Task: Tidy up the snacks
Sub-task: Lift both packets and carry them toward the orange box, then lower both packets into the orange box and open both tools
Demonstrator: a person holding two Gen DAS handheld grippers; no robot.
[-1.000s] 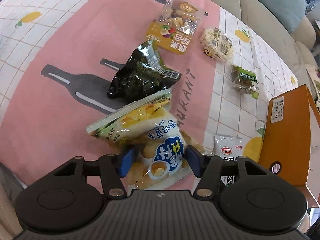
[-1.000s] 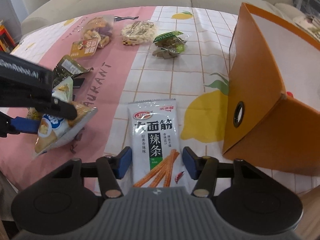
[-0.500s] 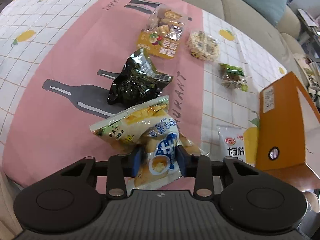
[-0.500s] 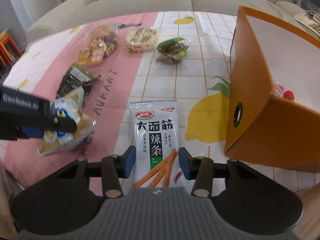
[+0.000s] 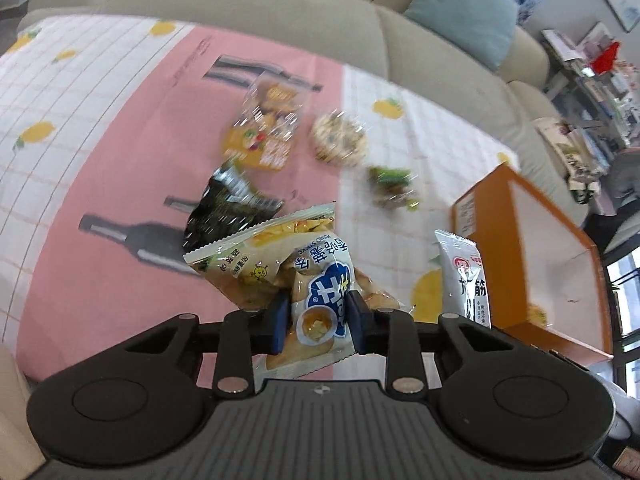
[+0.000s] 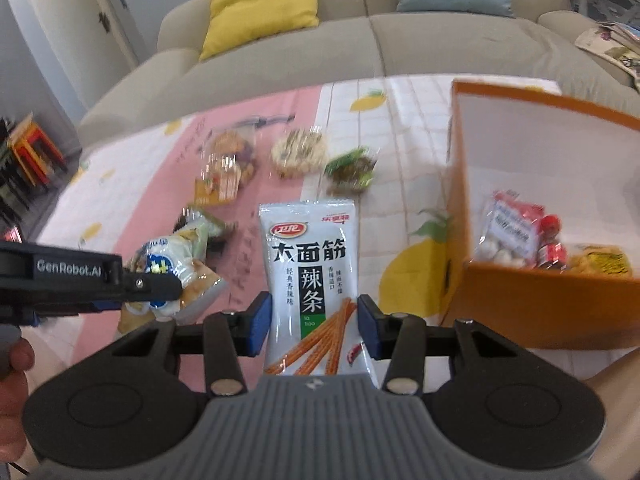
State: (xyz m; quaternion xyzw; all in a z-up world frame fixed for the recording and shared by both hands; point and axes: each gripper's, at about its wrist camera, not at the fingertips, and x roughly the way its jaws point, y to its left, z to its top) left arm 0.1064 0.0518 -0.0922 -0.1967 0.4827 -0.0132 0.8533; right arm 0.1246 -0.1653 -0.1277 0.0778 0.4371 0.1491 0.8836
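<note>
My left gripper (image 5: 318,316) is shut on a yellow and blue chip bag (image 5: 296,264) and holds it lifted above the pink cloth; it also shows in the right wrist view (image 6: 172,268). My right gripper (image 6: 314,320) is shut on a white spicy-strip packet (image 6: 310,264), raised off the table; its top shows in the left wrist view (image 5: 464,276). An open orange box (image 6: 532,308) stands at the right with several snacks inside.
On the tablecloth (image 5: 100,160) lie a black packet (image 5: 228,208), an orange mixed-snack bag (image 5: 264,132), a round cracker pack (image 5: 340,140) and a small green packet (image 5: 392,188). A beige sofa (image 6: 360,44) with cushions runs behind the table.
Both grippers have closed on their packets and lifted them off the table. The views have tilted up toward the sofa.
</note>
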